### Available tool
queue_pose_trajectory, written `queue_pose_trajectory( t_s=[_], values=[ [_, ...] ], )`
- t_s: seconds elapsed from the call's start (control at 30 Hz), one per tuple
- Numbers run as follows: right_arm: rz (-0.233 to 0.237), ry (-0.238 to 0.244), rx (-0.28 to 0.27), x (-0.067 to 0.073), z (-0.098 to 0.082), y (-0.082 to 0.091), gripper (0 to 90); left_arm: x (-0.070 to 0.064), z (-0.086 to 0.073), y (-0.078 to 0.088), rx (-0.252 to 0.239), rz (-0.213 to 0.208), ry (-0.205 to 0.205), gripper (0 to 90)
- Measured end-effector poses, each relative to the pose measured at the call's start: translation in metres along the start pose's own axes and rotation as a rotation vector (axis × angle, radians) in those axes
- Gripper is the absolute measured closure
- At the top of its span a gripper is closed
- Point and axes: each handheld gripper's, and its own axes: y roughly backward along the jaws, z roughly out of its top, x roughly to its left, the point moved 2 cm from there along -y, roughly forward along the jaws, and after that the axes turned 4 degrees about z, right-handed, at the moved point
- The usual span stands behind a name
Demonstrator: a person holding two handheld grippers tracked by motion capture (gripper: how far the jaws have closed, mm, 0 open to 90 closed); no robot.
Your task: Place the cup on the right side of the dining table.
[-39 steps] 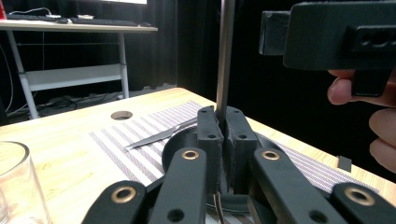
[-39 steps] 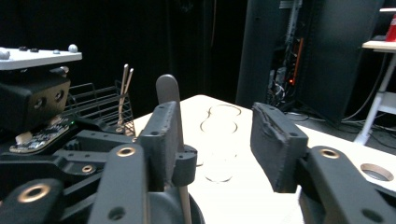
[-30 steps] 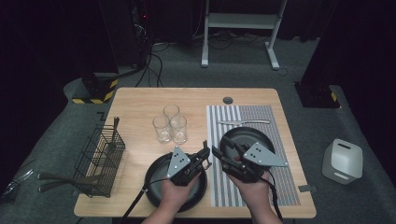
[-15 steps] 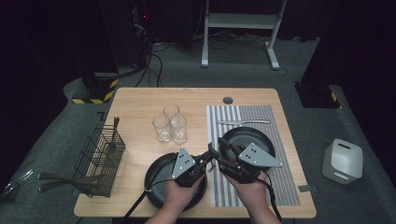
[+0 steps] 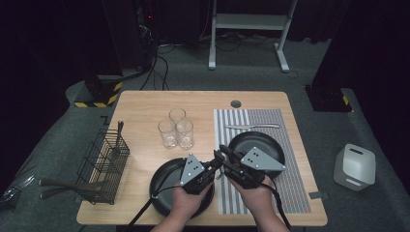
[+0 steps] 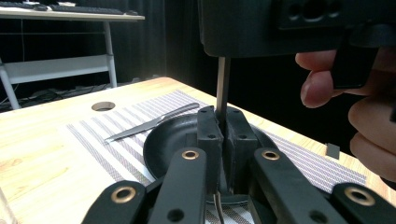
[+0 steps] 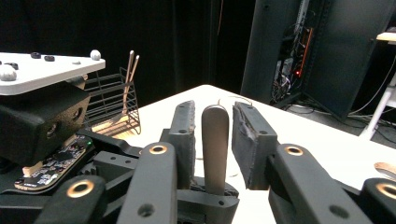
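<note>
While clamped, flat steel handle, black plate, striped mat.

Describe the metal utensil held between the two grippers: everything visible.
The utensil is slim, flat and looks like brushed grey metal. Its visible end is rounded and its working end is hidden. It is held off the table and appears edge-on and thin in the left gripper view. The left gripper is shut on one part of it. The rounded end sits between the right gripper's fingers, which have just been closing. A narrow gap shows on each side.
</note>
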Motion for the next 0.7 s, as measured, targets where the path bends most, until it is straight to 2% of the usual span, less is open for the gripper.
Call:
queue_pose_trajectory(
  t_s=[0.7],
  values=[
    [-0.005,0.010,0.006,-0.0005,-0.0012,0.0013,74.2,-0.0017,0.0018,0.0001,-0.004,0.000,-0.008,86.5]
  ],
)
